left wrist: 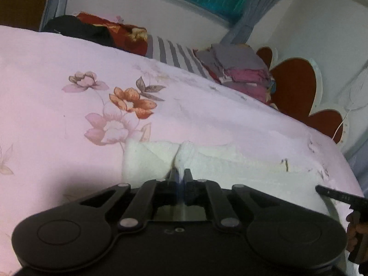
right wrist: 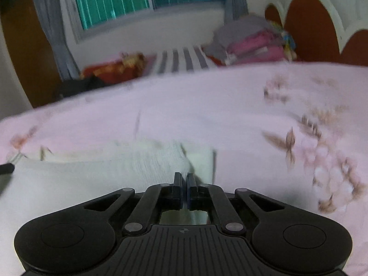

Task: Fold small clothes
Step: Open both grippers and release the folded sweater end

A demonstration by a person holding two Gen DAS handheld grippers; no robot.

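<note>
We've got one small white garment [left wrist: 207, 158] lying flat on the pink floral bedsheet [left wrist: 57, 115], near the bed's front edge. Its long axis runs left-right across both wrist views, parallel to that edge. Can't tell which end is top or bottom; it reads as a plain white textured strip.

Left gripper [left wrist: 180, 172]: jaws nearly together, pinching a raised ridge of the white garment. Cloth puckers up into a peak right at the fingertips, so the grip is on fabric, toward the garment's left end in that view.

Right gripper [right wrist: 184, 177]: jaws all but closed, only a thin slit between the pads. They sit at the garment's [right wrist: 147, 158] near edge toward its right end, with cloth bunched up just ahead of the tips. This view is motion-blurred, but fabric looks caught between the pads.

In the left wrist view, the right gripper's finger [left wrist: 333, 194] pokes in from the right edge, with a hand [left wrist: 355, 234] behind it.

Far side of the bed: a stack of folded clothes [left wrist: 241, 73], grey on top and pink below, beside a striped cloth [left wrist: 174, 54] and the red headboard [left wrist: 296, 87].
</note>
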